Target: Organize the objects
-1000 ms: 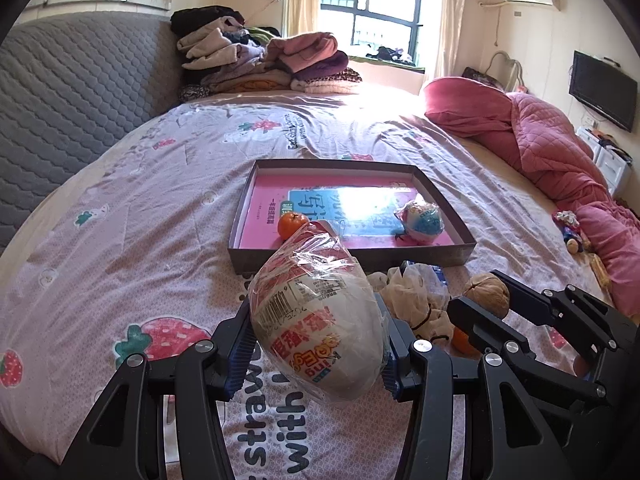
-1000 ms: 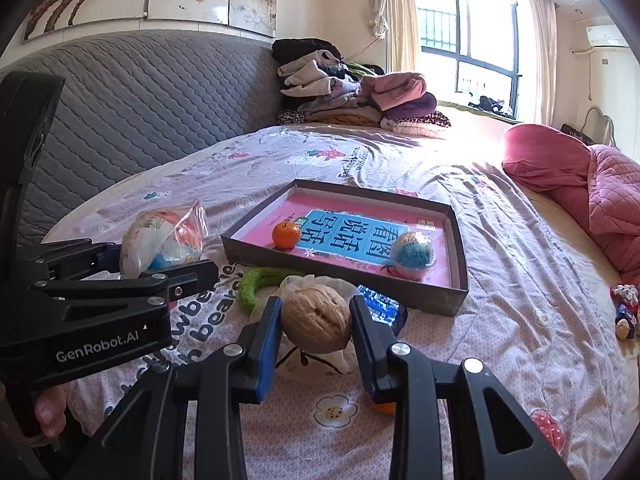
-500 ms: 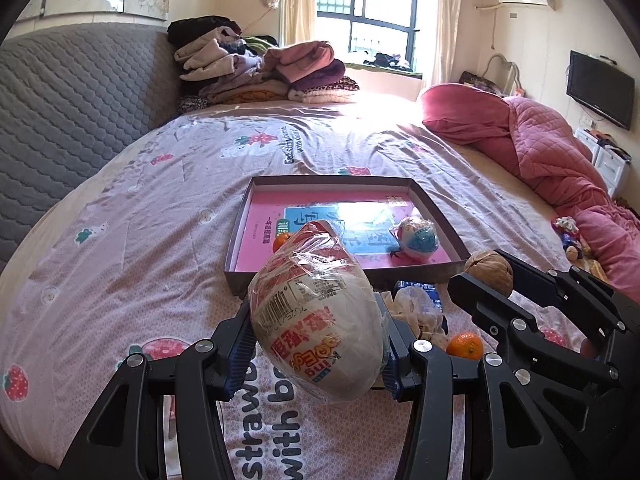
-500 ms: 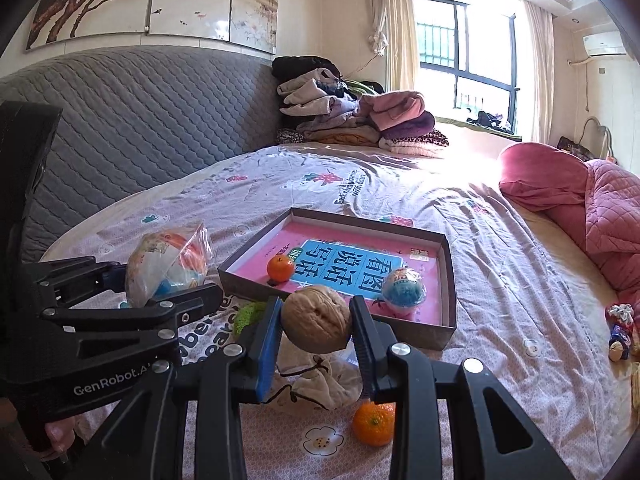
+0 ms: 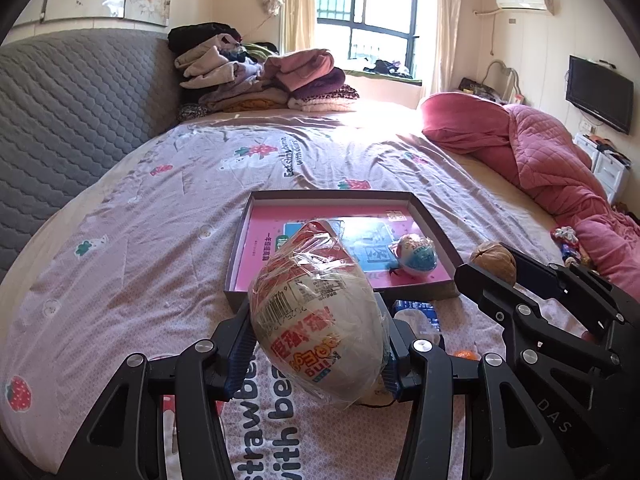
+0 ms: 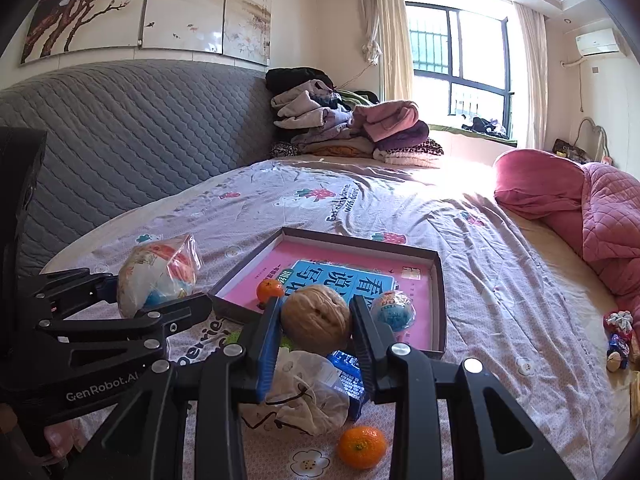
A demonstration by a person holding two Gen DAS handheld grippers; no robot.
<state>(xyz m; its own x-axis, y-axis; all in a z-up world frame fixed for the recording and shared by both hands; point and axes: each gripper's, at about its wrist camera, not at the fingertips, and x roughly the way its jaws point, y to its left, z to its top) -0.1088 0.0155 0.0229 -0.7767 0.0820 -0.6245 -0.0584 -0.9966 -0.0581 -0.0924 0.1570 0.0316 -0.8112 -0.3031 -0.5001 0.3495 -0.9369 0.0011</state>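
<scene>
Left wrist view: the left gripper has its fingers clenched on a plastic-wrapped noodle bowl, held on its side above the bed with the barcode and red lettering facing the camera. Beyond it, toward the middle of the bed, lies a shallow tray with a pink book flat inside and a blue-and-white wrapped ball near the tray's right wall. To the right, the right gripper holds a walnut level with the tray's near right corner. Right wrist view: the right gripper has its fingers closed on the walnut, raised over the tray's near edge. Inside the tray a small orange sits near the left wall and the wrapped ball sits further right, both on the book. Under the gripper, on the bed just in front of the tray, lie a cloth pouch, a blue packet and a green item mostly hidden; a second orange rests nearer the foot edge. The left gripper with the bowl hangs to the left of the tray. Folded clothes are stacked at the far edge, and a pink quilt lies along the right side.
</scene>
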